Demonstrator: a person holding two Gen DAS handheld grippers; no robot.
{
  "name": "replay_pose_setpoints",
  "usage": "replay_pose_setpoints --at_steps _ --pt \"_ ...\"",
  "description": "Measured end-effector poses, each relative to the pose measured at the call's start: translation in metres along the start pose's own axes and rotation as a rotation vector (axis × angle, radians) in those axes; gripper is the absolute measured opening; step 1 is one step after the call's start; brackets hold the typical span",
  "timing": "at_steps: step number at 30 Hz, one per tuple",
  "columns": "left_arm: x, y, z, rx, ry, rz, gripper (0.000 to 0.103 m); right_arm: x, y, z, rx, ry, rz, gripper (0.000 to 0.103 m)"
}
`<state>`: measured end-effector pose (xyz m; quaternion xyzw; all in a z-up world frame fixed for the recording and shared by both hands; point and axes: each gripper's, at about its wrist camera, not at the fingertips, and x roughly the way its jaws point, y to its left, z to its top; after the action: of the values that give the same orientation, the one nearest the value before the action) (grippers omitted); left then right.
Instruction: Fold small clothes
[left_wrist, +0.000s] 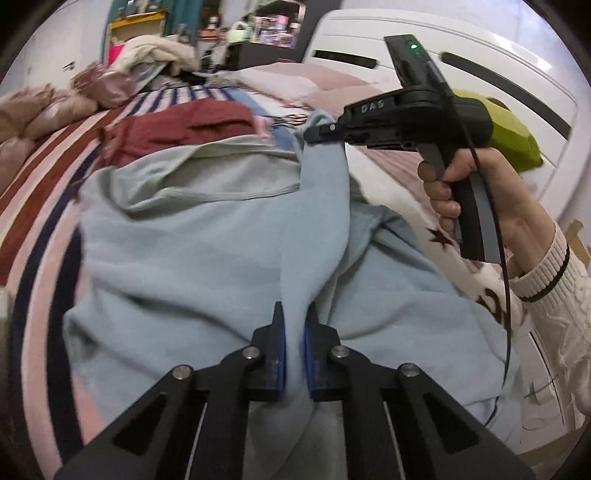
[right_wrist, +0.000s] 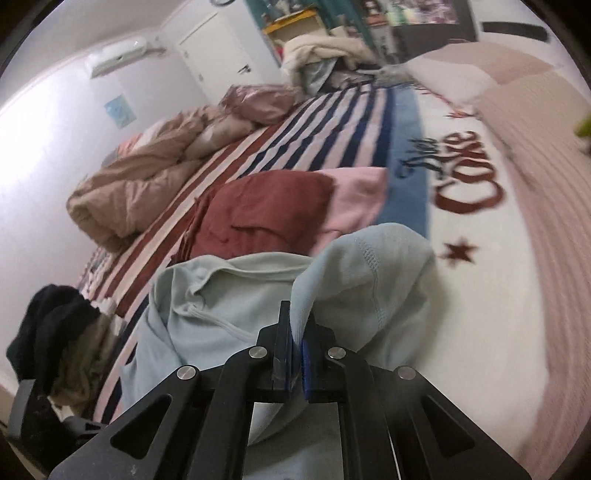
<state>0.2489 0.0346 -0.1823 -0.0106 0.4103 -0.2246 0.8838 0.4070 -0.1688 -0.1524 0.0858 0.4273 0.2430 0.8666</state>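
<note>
the light blue garment sprawls over the striped bed cover, filling the centre and lower part of both views. the left gripper has its jaws clamped on a raised ridge of it; the right gripper jaws are clamped on another edge. it looks soft, light and floppy, so seams or hems seem the best holds. its lower edge and full outline are hidden behind the jaws.

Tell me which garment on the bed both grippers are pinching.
The pale blue fleece garment, pinched by left gripper and right gripper; the folded maroon garment and pink garment lie untouched behind.
</note>
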Motion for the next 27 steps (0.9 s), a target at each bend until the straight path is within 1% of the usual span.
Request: replay_pose_setpoints --at_steps 1,2,4,5,6,7,8,9,10,11,12,14,16,19,20,23,24,27 --pt "-0.001 0.006 -0.002 -0.022 0.006 0.012 0.007 0.012 0.003 0.001 -0.005 0.025 -0.022 0.000" --pt "-0.001 0.014 -0.005 -0.048 0.014 0.017 0.011 0.024 0.005 0.002 -0.008 0.059 -0.041 0.000" --pt "-0.003 0.023 -0.008 -0.076 0.015 -0.002 0.018 0.045 0.004 -0.001 -0.001 0.127 -0.054 0.000" --pt "-0.005 0.028 -0.010 -0.092 0.008 -0.009 0.027 0.049 0.004 -0.002 0.000 0.143 -0.045 0.001" --pt "-0.008 0.030 -0.011 -0.102 0.001 -0.020 0.033 0.049 0.003 -0.003 0.006 0.152 -0.025 0.006" --pt "-0.011 0.032 -0.012 -0.107 -0.010 -0.034 0.034 0.040 0.001 -0.004 0.019 0.133 0.003 0.021" --pt "-0.015 0.033 -0.013 -0.111 -0.022 -0.054 0.036 0.029 0.000 -0.005 0.028 0.104 0.017 0.031" --pt "-0.018 0.034 -0.013 -0.114 -0.032 -0.073 0.038 0.013 -0.001 -0.006 0.030 0.067 0.022 0.053" --pt "-0.019 0.033 -0.012 -0.113 -0.038 -0.081 0.039 -0.005 -0.001 -0.009 0.016 0.033 0.016 0.065" --pt "-0.021 0.030 -0.012 -0.106 -0.043 -0.094 0.045 -0.018 -0.001 -0.013 -0.009 0.021 -0.006 0.066" --pt "-0.020 0.027 -0.011 -0.097 -0.040 -0.103 0.050 -0.033 0.000 -0.020 -0.051 0.031 -0.048 0.066" --pt "-0.016 0.020 -0.009 -0.074 -0.031 -0.100 0.051 -0.043 0.001 -0.035 -0.113 0.086 -0.089 0.066" --pt "-0.012 0.014 -0.010 -0.061 -0.019 -0.082 0.051 -0.048 0.003 -0.059 -0.195 0.162 -0.114 0.067" --pt "-0.009 0.009 -0.010 -0.071 -0.012 -0.080 0.051 -0.040 0.009 -0.089 -0.290 0.241 -0.178 0.068" --pt "-0.010 0.008 -0.011 -0.075 -0.013 -0.078 0.051 -0.036 0.009 -0.098 -0.311 0.246 -0.202 0.068" --pt "-0.014 0.004 -0.012 -0.076 -0.016 -0.069 0.051 -0.022 0.009 -0.106 -0.327 0.229 -0.277 0.067" --pt "-0.015 0.003 -0.012 -0.076 -0.017 -0.065 0.051 -0.021 0.008 -0.105 -0.330 0.204 -0.303 0.066" --pt "-0.017 0.002 -0.014 -0.076 -0.015 -0.054 0.051 -0.030 0.002 -0.097 -0.338 0.096 -0.434 0.065"
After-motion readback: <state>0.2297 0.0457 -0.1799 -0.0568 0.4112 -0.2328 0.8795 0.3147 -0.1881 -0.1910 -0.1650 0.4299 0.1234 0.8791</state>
